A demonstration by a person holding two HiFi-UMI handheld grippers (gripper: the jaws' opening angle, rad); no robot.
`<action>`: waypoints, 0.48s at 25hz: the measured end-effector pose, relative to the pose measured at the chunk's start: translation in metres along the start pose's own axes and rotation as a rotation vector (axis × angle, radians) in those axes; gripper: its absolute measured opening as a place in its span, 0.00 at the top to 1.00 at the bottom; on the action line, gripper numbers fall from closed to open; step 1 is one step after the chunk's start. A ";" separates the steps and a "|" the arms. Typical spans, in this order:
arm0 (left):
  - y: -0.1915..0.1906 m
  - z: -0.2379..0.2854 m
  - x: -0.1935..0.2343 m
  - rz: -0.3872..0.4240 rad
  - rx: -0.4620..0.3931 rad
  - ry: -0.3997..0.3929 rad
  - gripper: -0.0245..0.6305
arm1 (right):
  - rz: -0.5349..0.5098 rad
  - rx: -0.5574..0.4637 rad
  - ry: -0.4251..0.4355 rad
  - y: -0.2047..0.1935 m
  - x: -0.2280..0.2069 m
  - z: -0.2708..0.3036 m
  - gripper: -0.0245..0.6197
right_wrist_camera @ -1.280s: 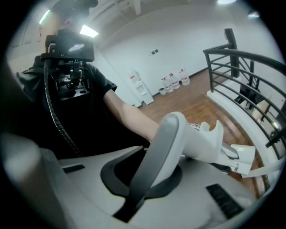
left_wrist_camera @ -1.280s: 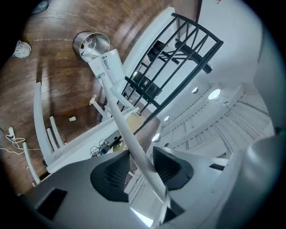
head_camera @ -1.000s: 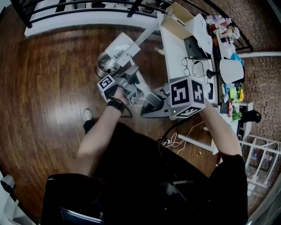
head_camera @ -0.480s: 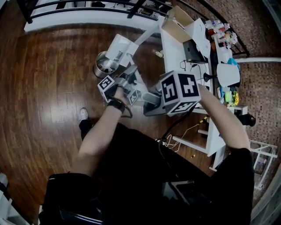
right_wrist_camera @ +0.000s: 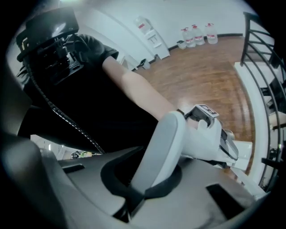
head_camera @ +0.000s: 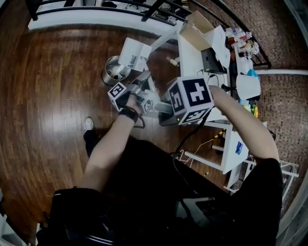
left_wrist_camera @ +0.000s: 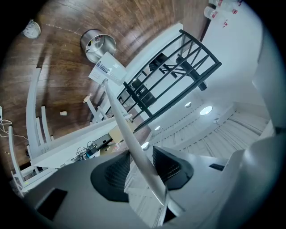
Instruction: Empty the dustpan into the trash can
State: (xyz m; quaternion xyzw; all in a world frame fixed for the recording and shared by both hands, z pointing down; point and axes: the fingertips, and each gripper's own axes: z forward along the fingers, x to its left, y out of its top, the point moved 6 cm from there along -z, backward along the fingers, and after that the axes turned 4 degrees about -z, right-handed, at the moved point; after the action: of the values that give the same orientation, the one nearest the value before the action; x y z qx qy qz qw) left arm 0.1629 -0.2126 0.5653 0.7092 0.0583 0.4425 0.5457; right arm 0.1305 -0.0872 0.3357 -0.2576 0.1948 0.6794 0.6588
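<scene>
A white dustpan (head_camera: 132, 54) with a barcode label hangs tilted above the round metal trash can (head_camera: 113, 72) on the wood floor. Its long white handle (left_wrist_camera: 121, 123) runs back between the jaws of my left gripper (head_camera: 143, 85), which is shut on it. In the left gripper view the pan (left_wrist_camera: 107, 71) sits just in front of the trash can (left_wrist_camera: 98, 42). My right gripper (head_camera: 161, 106), under its big marker cube, is shut with nothing seen between its jaws. In the right gripper view its closed jaws (right_wrist_camera: 165, 138) point at the left gripper's white body (right_wrist_camera: 210, 138).
A white desk (head_camera: 192, 57) with an open cardboard box (head_camera: 197, 26), cables and small items stands close on the right. A black railing (head_camera: 96, 5) runs along the far side. The person's shoe (head_camera: 88, 125) is on the floor at the left.
The right gripper has swung left and up, closer to the left gripper. The left gripper, the dustpan and the trash can have barely moved.
</scene>
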 end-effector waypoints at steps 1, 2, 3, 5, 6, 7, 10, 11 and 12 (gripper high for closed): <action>0.001 0.000 0.000 -0.002 -0.001 0.000 0.73 | -0.002 0.016 0.003 0.000 -0.001 0.000 0.95; 0.001 0.000 -0.001 -0.004 -0.003 -0.001 0.73 | -0.005 0.033 0.007 0.001 -0.001 0.001 0.95; 0.001 0.000 -0.001 -0.007 -0.006 -0.003 0.73 | -0.007 0.049 0.010 0.001 -0.002 0.001 0.95; 0.003 -0.001 -0.002 -0.011 -0.010 -0.007 0.73 | -0.013 0.075 0.021 0.003 -0.003 0.001 0.95; 0.003 -0.002 -0.003 -0.013 -0.012 -0.008 0.73 | -0.016 0.087 0.026 0.003 -0.003 0.000 0.95; 0.004 -0.002 -0.003 -0.015 -0.013 -0.010 0.73 | -0.019 0.100 0.031 0.004 -0.004 0.000 0.95; 0.005 -0.002 -0.005 -0.019 -0.017 -0.015 0.73 | -0.030 0.153 0.043 0.004 -0.005 -0.002 0.95; 0.004 -0.001 -0.005 -0.020 -0.019 -0.017 0.73 | -0.035 0.175 0.047 0.004 -0.006 -0.002 0.95; 0.004 -0.001 -0.004 -0.022 -0.021 -0.018 0.73 | -0.040 0.200 0.052 0.003 -0.006 -0.003 0.95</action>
State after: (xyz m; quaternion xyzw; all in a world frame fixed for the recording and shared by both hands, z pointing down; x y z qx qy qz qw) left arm 0.1577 -0.2160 0.5664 0.7068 0.0564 0.4306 0.5584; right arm 0.1280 -0.0935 0.3367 -0.2120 0.2734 0.6364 0.6894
